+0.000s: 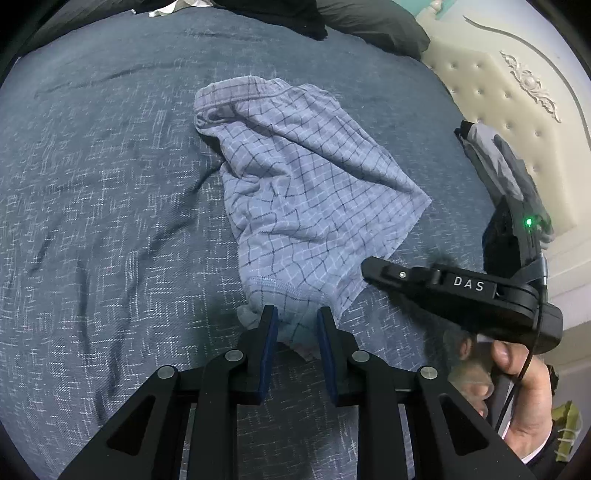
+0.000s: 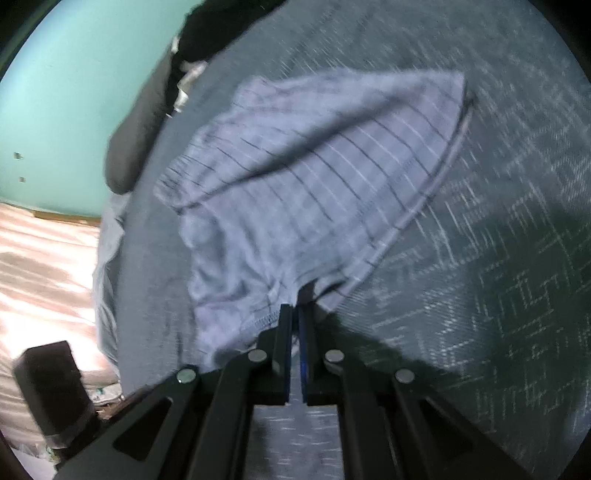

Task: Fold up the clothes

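Note:
Blue-grey checked shorts (image 1: 303, 184) lie crumpled on the dark blue bedspread (image 1: 110, 184), waistband at the far end. In the left wrist view my left gripper (image 1: 297, 321) is shut on a bunched bit of the near hem. My right gripper (image 1: 369, 273) comes in from the right with its tips at the shorts' right hem edge, and a person's hand (image 1: 524, 398) holds it. In the right wrist view the shorts (image 2: 295, 184) are motion-blurred, and my right gripper (image 2: 295, 310) is shut on their stitched hem with the pads nearly together.
A cream tufted headboard (image 1: 517, 110) stands at the right and a dark pillow (image 1: 369, 22) lies at the far end. In the right wrist view the bed's edge (image 2: 110, 258) drops to a pinkish floor (image 2: 37, 277), with a dark boxy object (image 2: 51, 387) and a teal wall (image 2: 74, 92).

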Demonstrator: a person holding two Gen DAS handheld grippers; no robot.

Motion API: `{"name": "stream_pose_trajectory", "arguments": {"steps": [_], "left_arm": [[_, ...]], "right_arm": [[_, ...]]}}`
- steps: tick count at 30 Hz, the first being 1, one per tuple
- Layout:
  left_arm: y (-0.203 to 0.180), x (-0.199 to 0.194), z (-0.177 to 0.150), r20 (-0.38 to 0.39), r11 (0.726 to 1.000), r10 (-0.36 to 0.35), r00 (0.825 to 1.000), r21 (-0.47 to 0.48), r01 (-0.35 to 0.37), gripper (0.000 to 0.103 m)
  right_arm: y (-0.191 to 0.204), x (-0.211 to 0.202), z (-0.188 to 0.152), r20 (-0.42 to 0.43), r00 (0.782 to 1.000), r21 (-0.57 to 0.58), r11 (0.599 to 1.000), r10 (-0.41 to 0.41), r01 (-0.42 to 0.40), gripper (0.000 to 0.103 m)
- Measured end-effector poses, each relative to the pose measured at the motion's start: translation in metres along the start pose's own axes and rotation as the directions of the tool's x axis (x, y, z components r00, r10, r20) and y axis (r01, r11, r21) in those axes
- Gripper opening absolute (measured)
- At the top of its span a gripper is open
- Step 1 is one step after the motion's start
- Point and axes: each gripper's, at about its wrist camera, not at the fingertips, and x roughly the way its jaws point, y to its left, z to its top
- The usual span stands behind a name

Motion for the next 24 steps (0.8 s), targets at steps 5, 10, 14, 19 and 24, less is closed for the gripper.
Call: {"name": "stream_pose_trajectory", "arguments": {"steps": [5, 10, 14, 19, 24], "left_arm": [[0.000, 0.000, 0.004, 0.009, 1.000, -0.004, 1.000, -0.002, 0.004, 0.024], [-0.001, 0.003, 0.004, 0.002, 1.000, -0.002, 1.000, 0.002, 0.002, 0.025], [-0.002, 0.007, 0.002, -0.008, 1.000, -0.005, 1.000, 0.007, 0.005, 0.025], [-0.004, 0.004, -0.002, -0.005, 1.000, -0.010, 1.000, 0.015, 0.010, 0.025], [-0.006, -0.002, -0.003, 0.002, 1.000, -0.010, 1.000, 0.029, 0.009, 0.025]], "right_arm": [[-0.003, -0.019, 0.004, 0.077, 0.997, 0.023, 1.000, -0.004, 0.002, 0.007], [-0.003, -0.028, 0.008, 0.099, 0.994, 0.029, 0.998, 0.048, -0.051, 0.024], [-0.005, -0.019, 0.008, 0.071, 0.994, 0.046, 0.995, 0.084, -0.087, 0.024], [-0.011, -0.015, 0.008, 0.067, 0.994, 0.051, 0.995, 0.083, -0.086, 0.024], [-0.011, -0.014, 0.010, 0.076, 0.994, 0.036, 0.996, 0.074, -0.077, 0.021]]}}
